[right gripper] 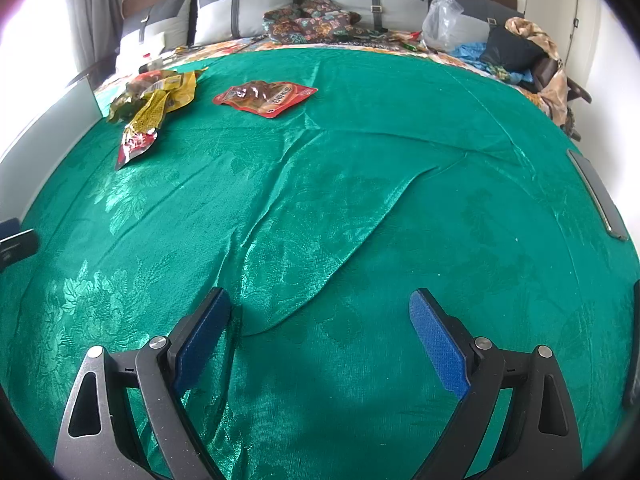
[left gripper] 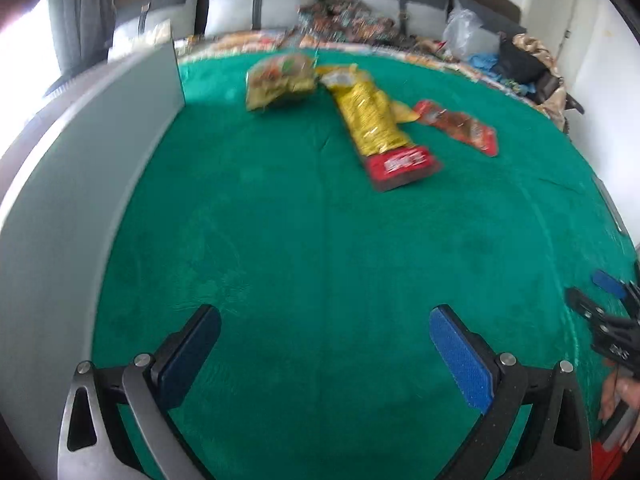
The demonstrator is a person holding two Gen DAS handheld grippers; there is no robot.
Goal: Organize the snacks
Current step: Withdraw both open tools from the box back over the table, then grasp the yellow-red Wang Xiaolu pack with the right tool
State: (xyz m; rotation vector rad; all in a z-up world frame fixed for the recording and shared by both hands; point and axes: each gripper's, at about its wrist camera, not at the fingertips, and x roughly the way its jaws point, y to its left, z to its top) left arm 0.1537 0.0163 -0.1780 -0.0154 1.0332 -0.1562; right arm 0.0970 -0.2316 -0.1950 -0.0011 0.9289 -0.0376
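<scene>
Three snack packets lie on the green bedspread (left gripper: 280,240). A yellow packet with a red end (left gripper: 376,128) (right gripper: 144,124) lies lengthwise, with a greenish-yellow packet (left gripper: 280,80) (right gripper: 136,96) at its far end and a flat red packet (left gripper: 460,126) (right gripper: 264,96) to its right. My left gripper (left gripper: 324,320) is open and empty, hovering over bare cloth well short of the packets. My right gripper (right gripper: 320,308) is open too, nothing between its blue pads, over a fold in the cloth. The right gripper's tip (left gripper: 608,312) shows at the left wrist view's right edge.
A grey upright panel (left gripper: 132,128) runs along the bed's left side. Pillows (right gripper: 248,4), a patterned blanket (right gripper: 316,20), a plastic bag (right gripper: 444,20) and clothes (right gripper: 516,52) crowd the far end. A dark flat bar (right gripper: 596,196) lies at the right edge. A hand (left gripper: 620,396) appears lower right.
</scene>
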